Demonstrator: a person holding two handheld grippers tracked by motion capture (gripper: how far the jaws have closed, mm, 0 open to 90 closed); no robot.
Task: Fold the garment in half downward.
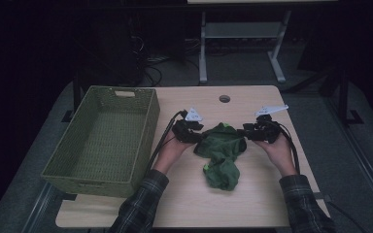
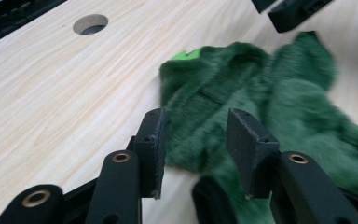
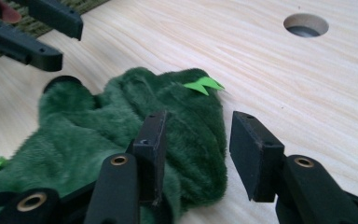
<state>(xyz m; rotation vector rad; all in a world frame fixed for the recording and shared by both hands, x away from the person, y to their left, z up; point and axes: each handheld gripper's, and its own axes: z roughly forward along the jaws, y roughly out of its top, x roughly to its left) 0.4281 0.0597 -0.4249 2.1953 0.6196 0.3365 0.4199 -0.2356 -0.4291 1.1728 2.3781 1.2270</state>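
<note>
Green plush garment [image 1: 221, 154] lies crumpled mid-table, w/ the left gripper [image 1: 197, 137] and right gripper [image 1: 243, 133] flanking its top edge, prob. to pinch both corners. Jaws of each are apart, fabric between, not clamped yet. Basket [image 1: 85, 171] waits at left.

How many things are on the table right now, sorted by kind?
Green plush garment: 1
Green woven basket: 1
Handheld grippers: 2, left gripper and right gripper
Total: 4
</note>
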